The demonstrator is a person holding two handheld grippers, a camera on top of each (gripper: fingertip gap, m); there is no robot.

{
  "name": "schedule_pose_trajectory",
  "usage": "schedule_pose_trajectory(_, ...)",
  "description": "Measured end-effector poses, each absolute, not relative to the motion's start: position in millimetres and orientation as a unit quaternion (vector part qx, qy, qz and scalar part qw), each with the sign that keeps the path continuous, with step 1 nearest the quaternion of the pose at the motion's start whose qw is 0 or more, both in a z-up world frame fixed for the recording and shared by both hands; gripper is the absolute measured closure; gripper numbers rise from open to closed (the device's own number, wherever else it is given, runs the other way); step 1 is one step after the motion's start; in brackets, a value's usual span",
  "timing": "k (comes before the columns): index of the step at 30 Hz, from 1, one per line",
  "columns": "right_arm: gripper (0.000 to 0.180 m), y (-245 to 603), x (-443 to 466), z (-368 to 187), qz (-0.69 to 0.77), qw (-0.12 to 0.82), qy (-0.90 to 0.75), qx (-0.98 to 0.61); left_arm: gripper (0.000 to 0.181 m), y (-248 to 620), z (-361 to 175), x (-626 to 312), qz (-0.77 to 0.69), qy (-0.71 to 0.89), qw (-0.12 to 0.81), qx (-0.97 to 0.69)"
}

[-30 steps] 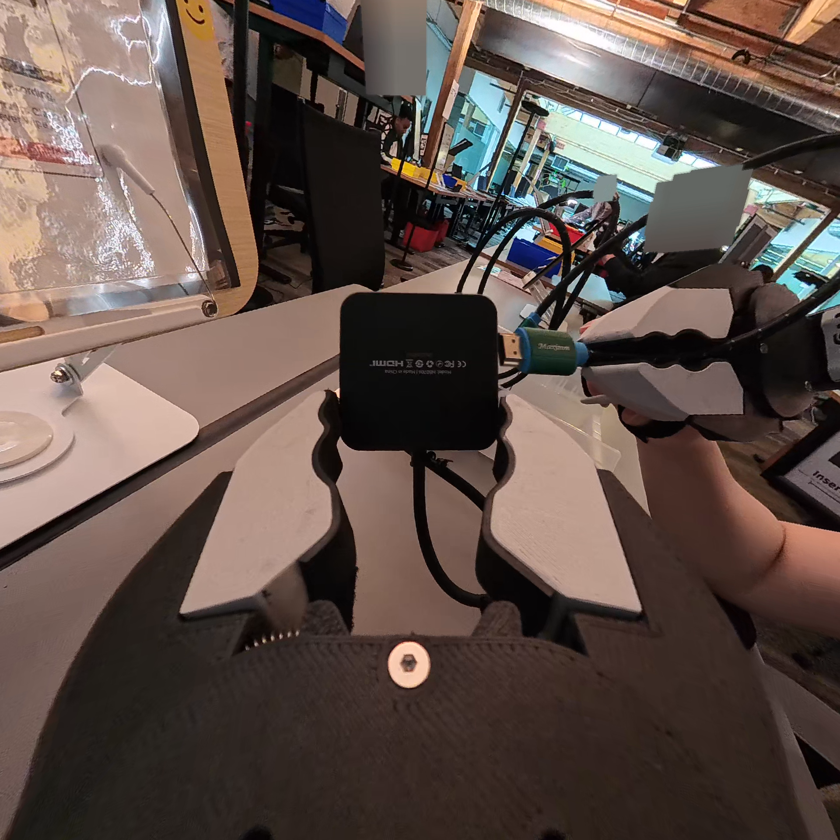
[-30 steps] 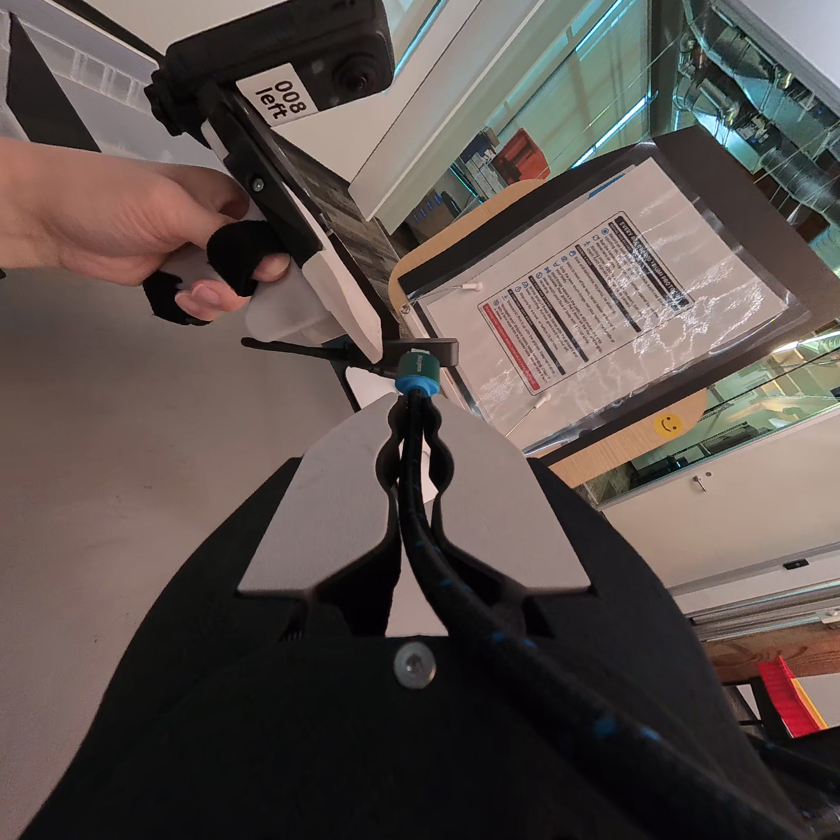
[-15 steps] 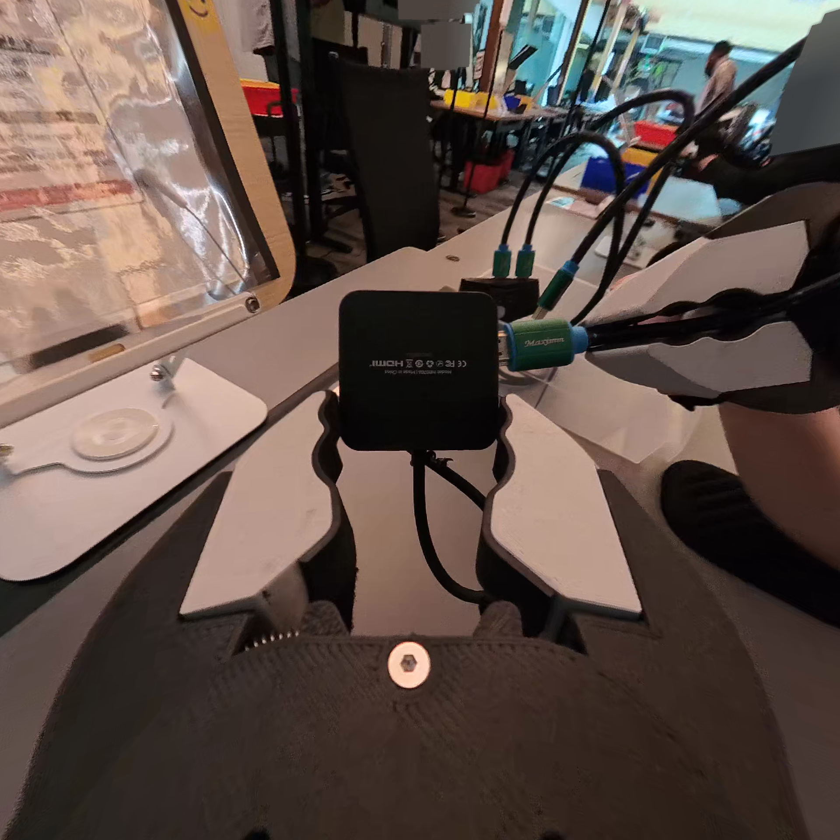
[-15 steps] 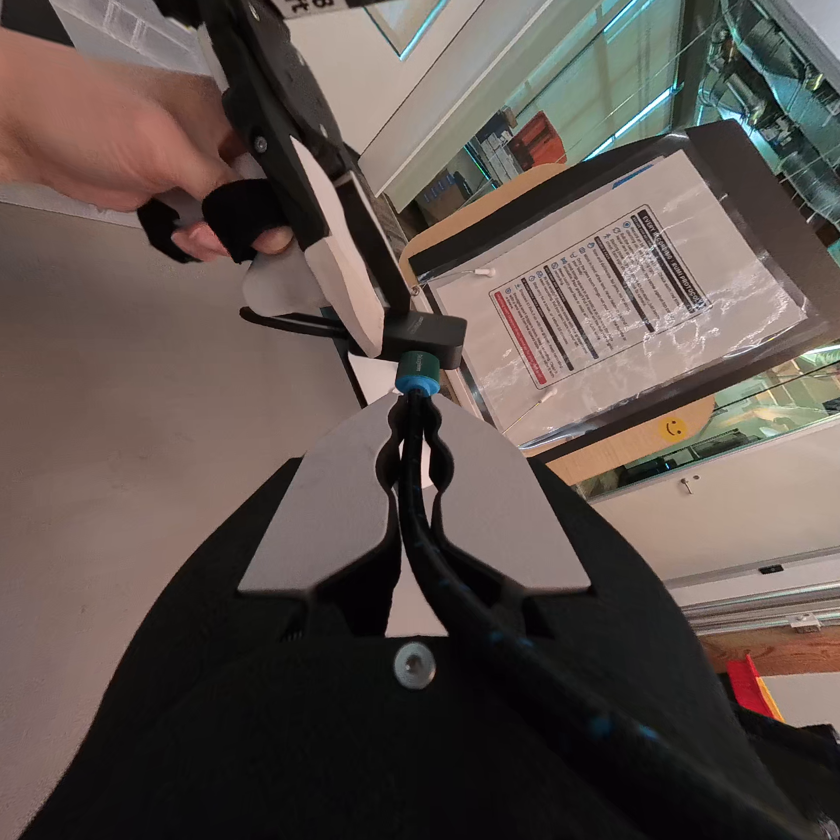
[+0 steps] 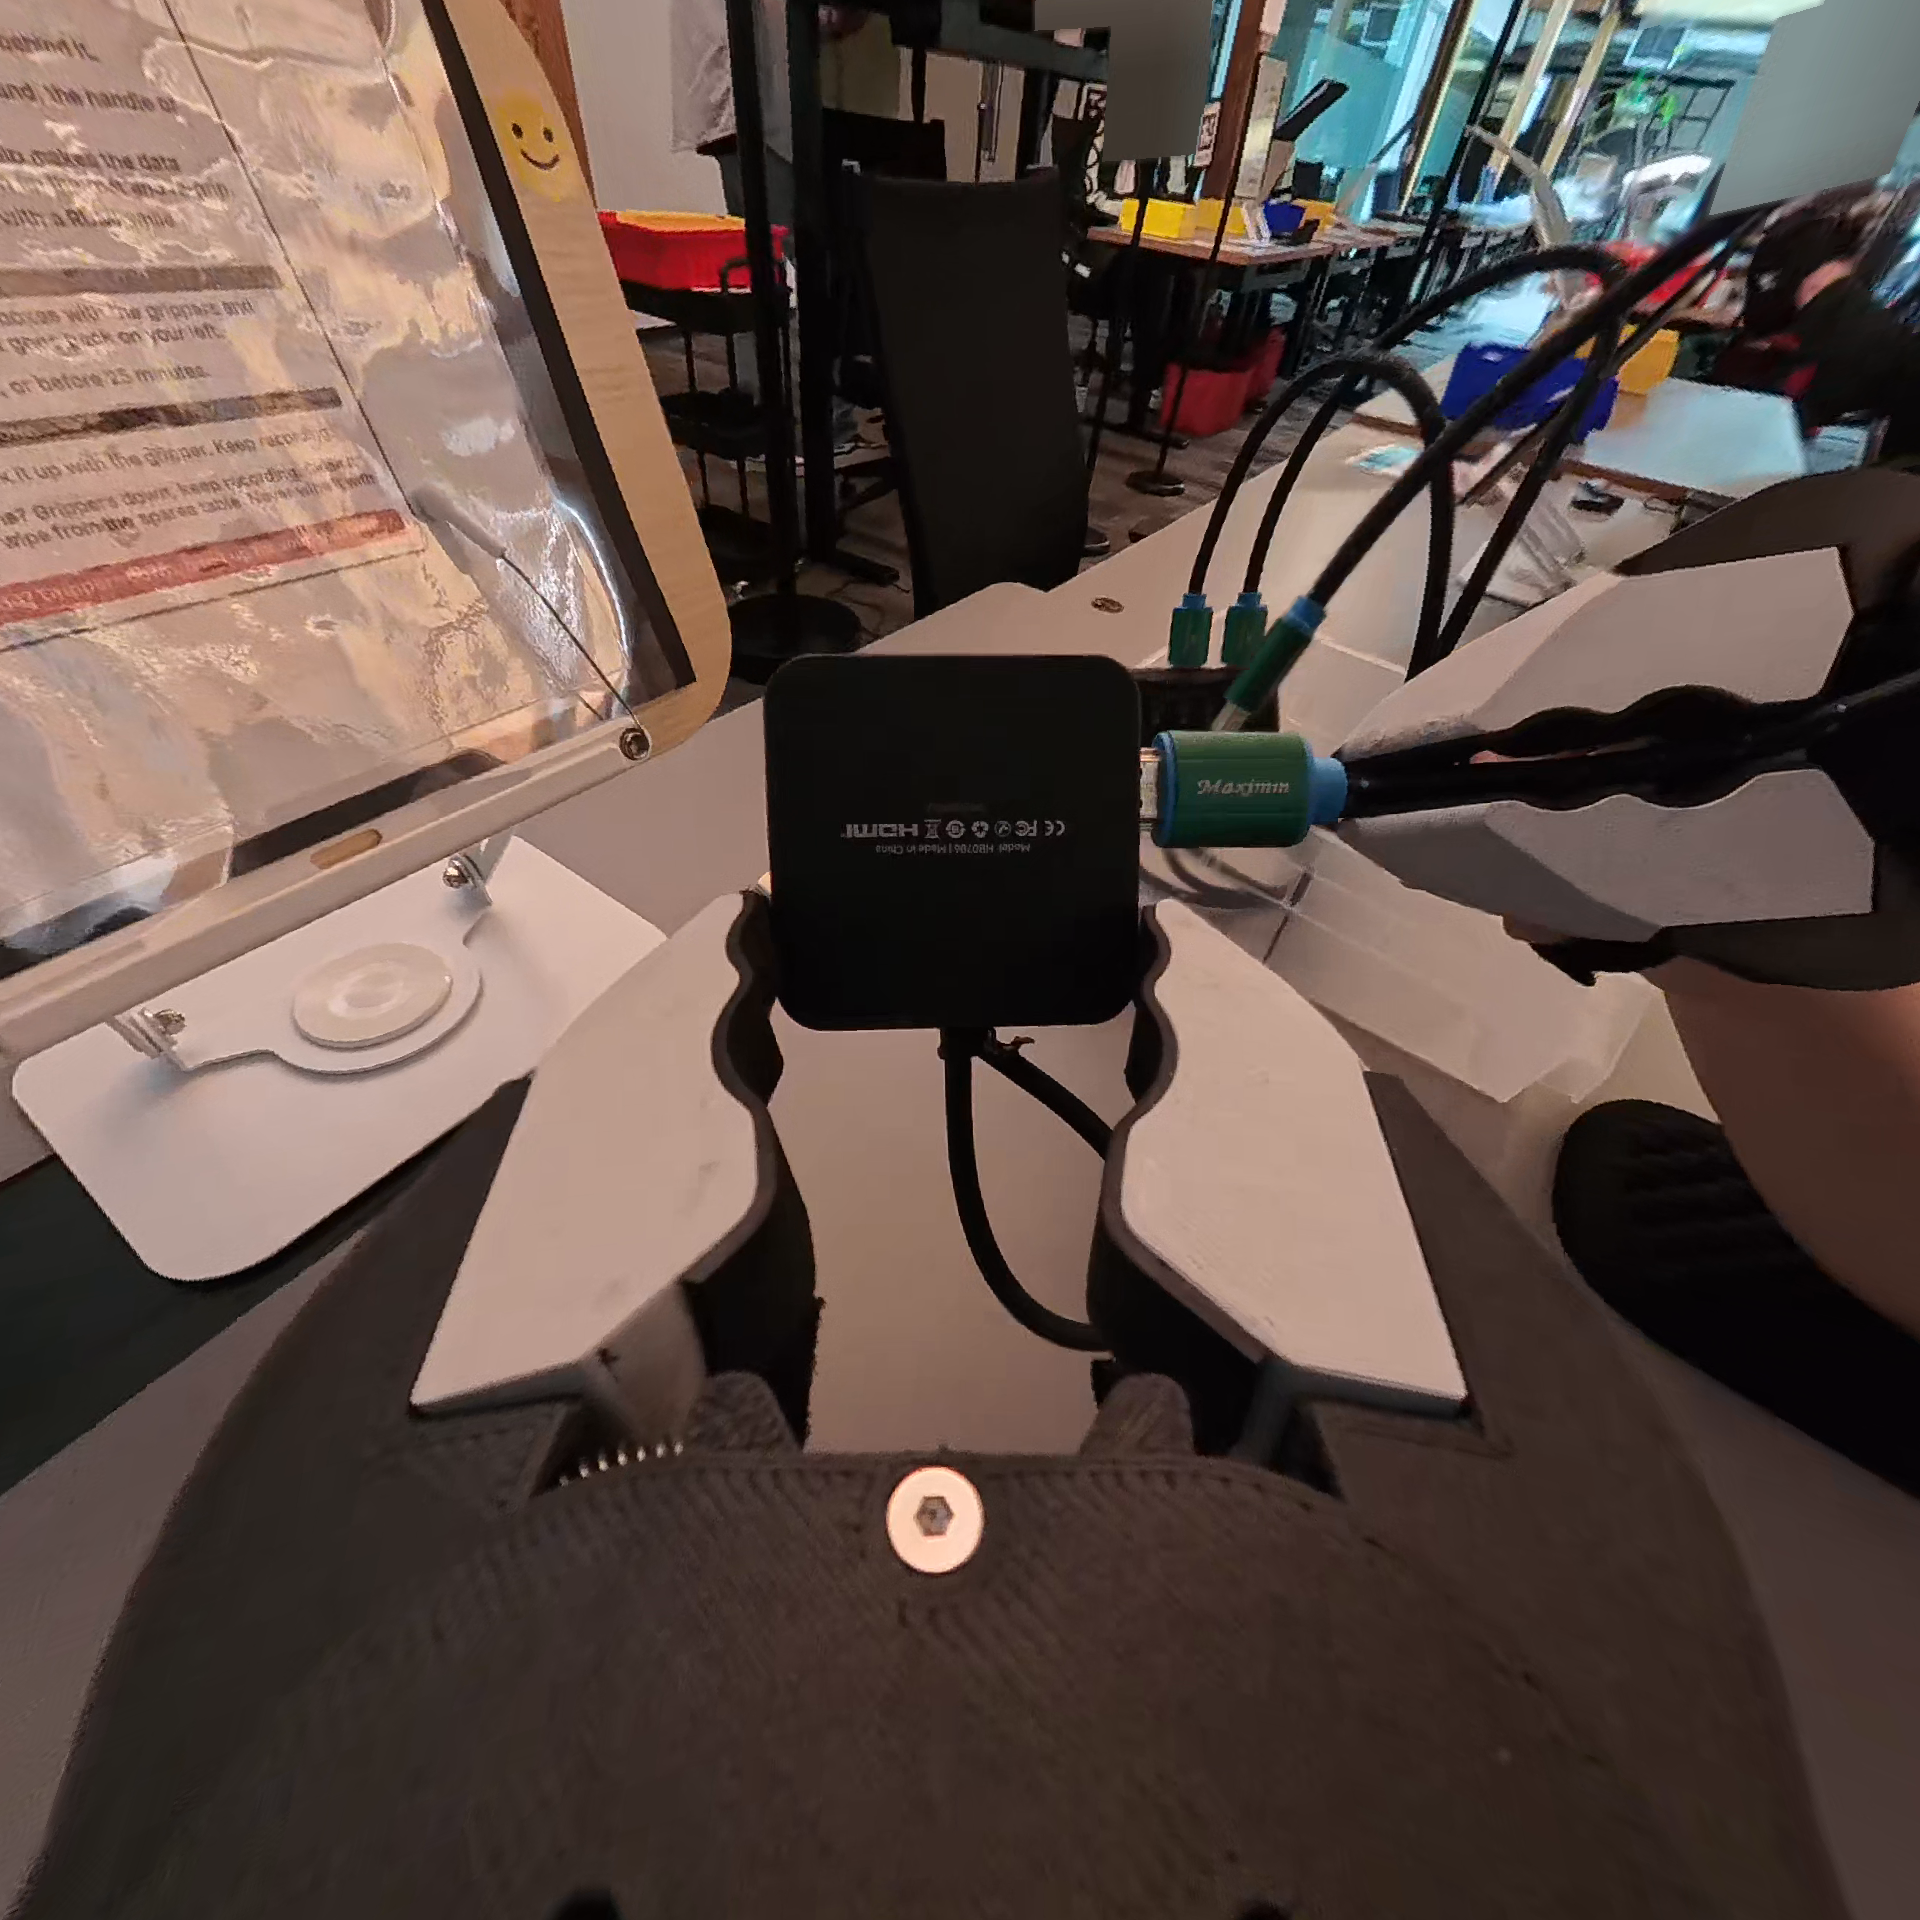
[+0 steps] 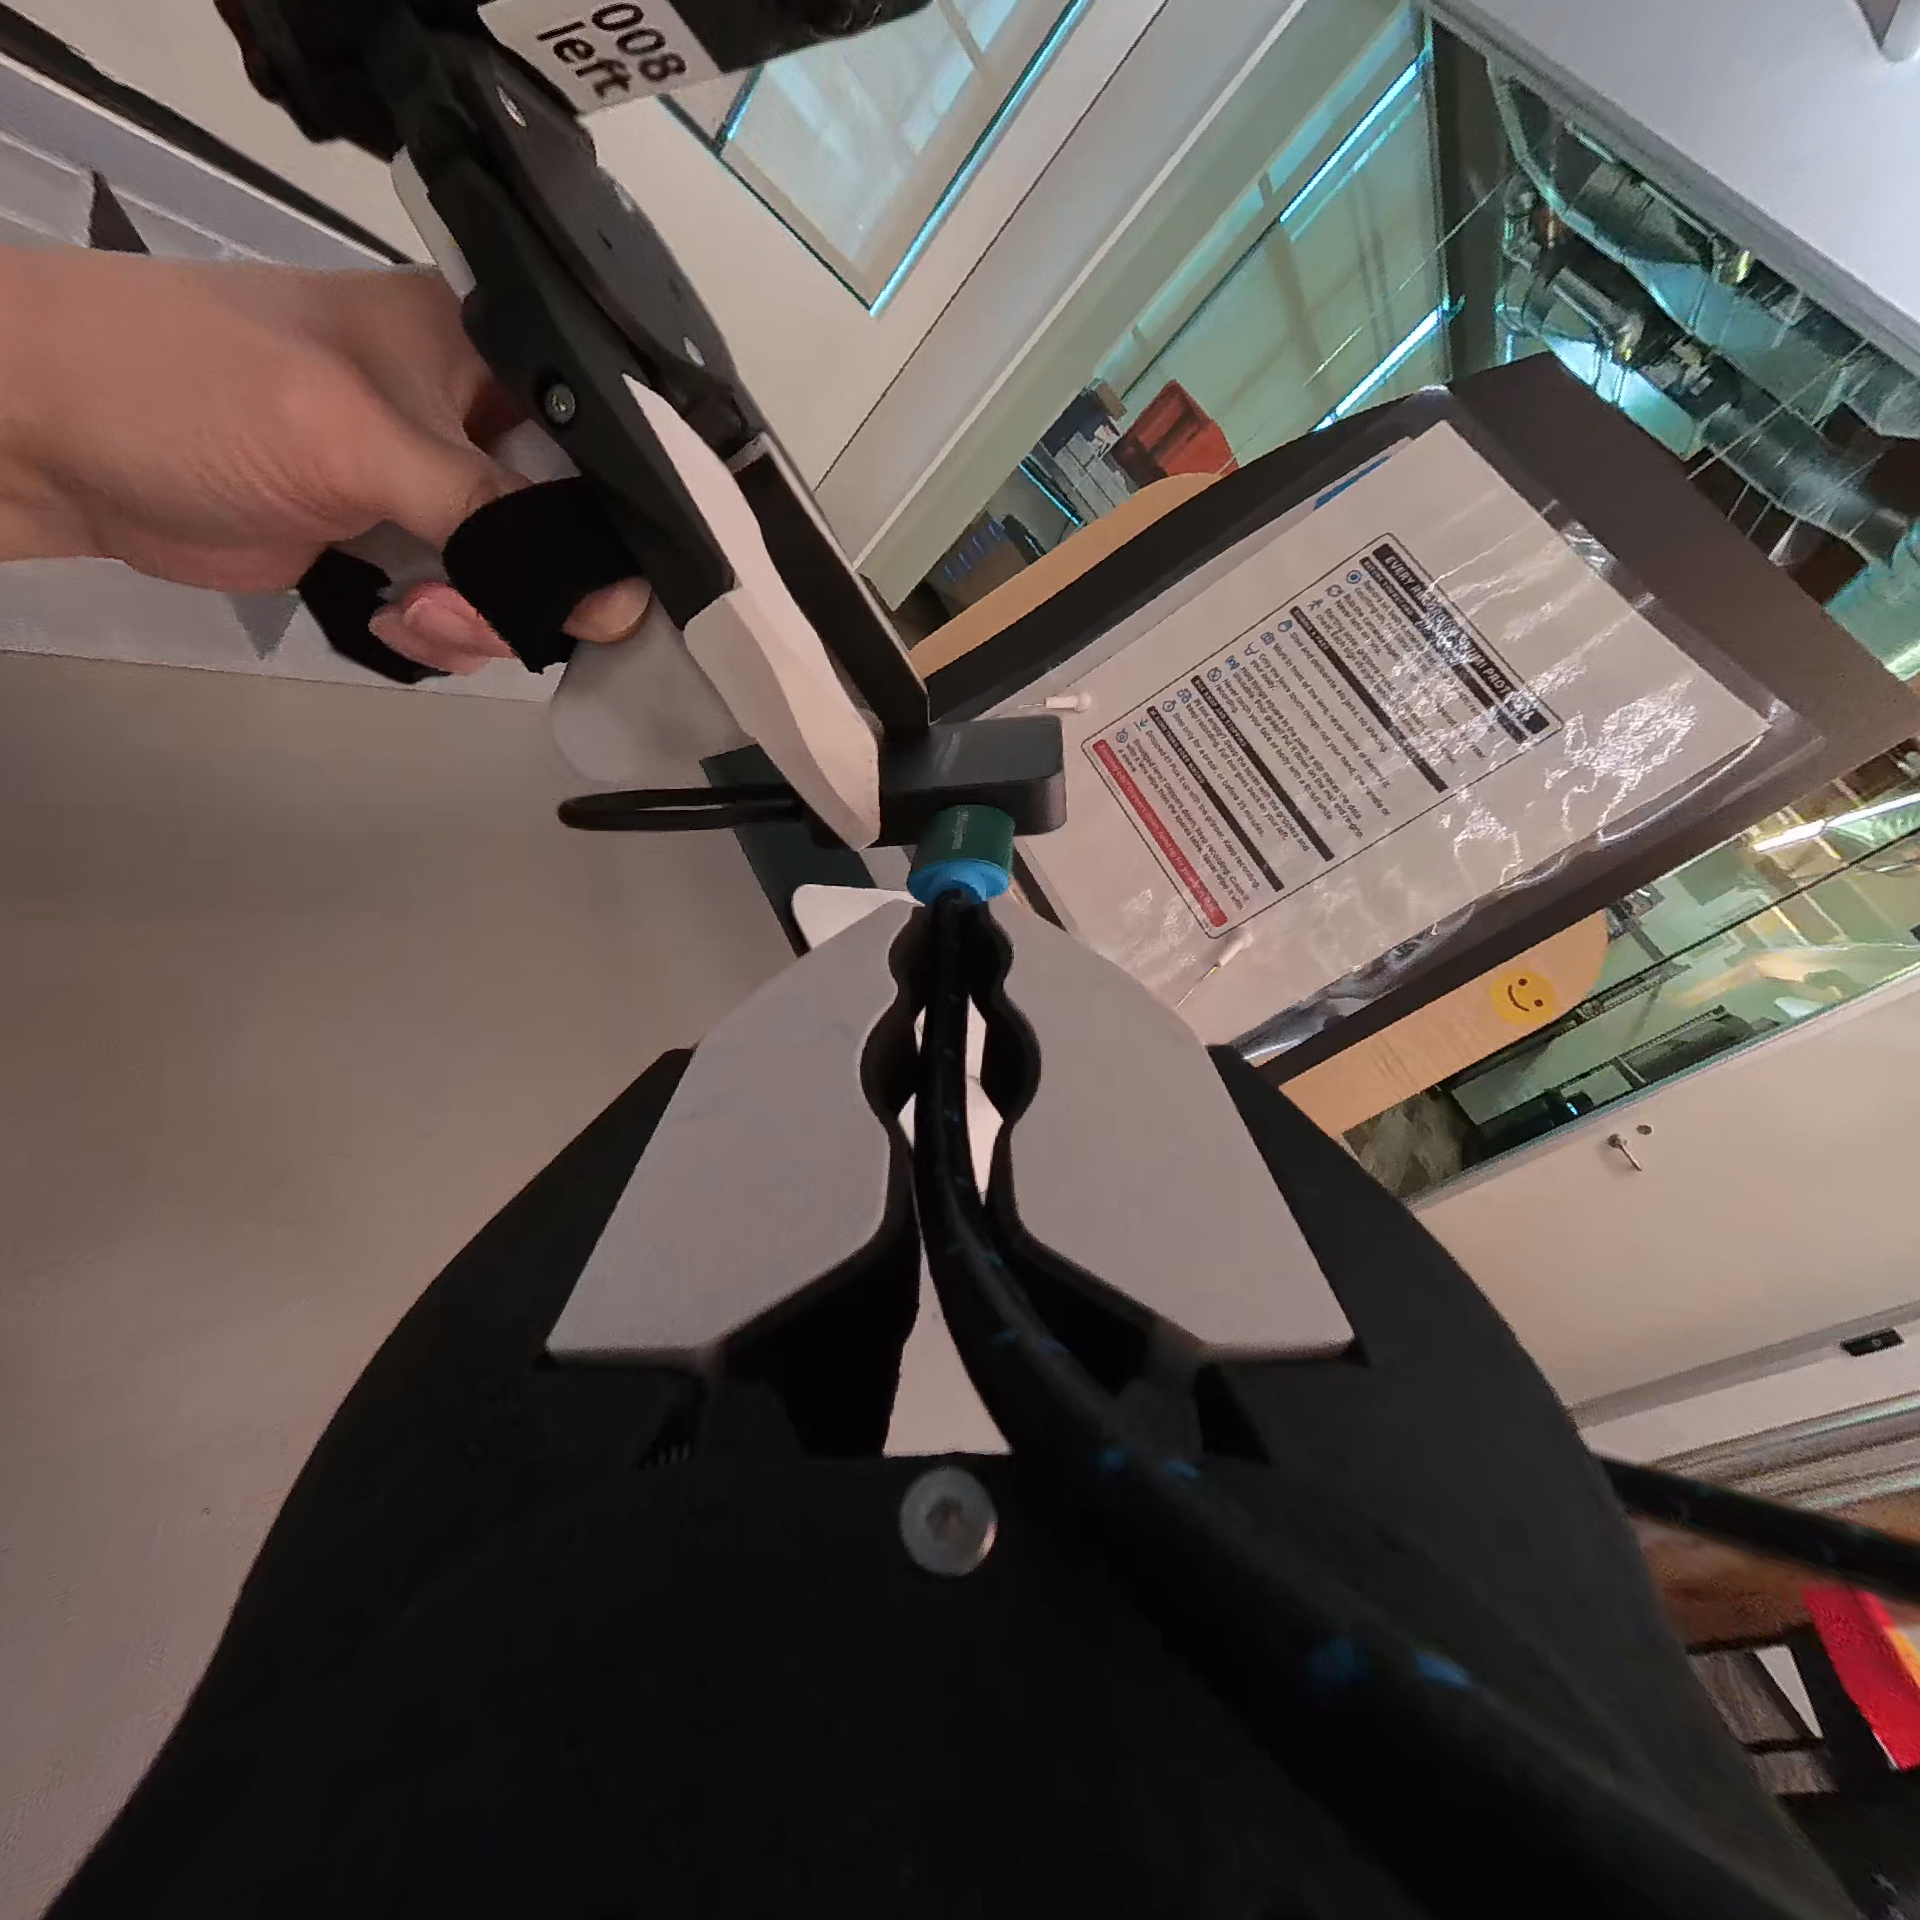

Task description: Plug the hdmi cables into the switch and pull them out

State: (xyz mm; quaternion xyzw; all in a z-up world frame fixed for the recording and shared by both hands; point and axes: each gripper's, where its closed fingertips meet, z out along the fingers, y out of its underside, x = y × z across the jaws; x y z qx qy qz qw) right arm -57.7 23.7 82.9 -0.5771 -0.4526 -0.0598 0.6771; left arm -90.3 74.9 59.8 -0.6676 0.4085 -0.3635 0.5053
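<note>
Sign stand (image 5: 343,665) crowding switch's (image 5: 951,842) left; right gripper (image 5: 1340,800) + plug (image 5: 1236,788) blocking its right; table (image 6: 312,1039) lying open.

black switch (image 5: 951,842), green-blue plug (image 5: 1242,788)

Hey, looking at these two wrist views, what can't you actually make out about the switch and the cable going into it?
- Left wrist view: the port on the switch faces sideways, so how deep the green plug sits is unclear; a sliver of metal shows.
- Right wrist view: the left gripper's finger covers part of the switch.
- Left wrist view: the spare cable plugs behind are partly hidden by the switch.
- Both views: the braided cable runs out of frame.
</note>
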Motion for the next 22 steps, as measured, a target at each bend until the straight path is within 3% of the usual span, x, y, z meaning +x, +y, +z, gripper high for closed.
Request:
schedule_pose_trajectory(13,0.171,18,-58,88,-0.051,0.697,-0.461,-0.546,0.116,67,74,-94,-0.328,0.427,0.538,-0.648)
schedule_pose_trajectory(16,0.172,2,-48,104,-0.03,0.709,-0.481,-0.514,0.116,48,91,-99,-0.416,0.408,0.505,-0.636)
schedule_pose_trajectory(18,0.172,-18,-46,113,-0.02,0.721,-0.514,-0.464,0.1,40,105,-107,-0.513,0.364,0.469,-0.62)
schedule_pose_trajectory(22,0.172,-50,-52,128,0.008,0.739,-0.551,-0.387,0.1,14,122,-113,-0.672,0.343,0.359,-0.55)
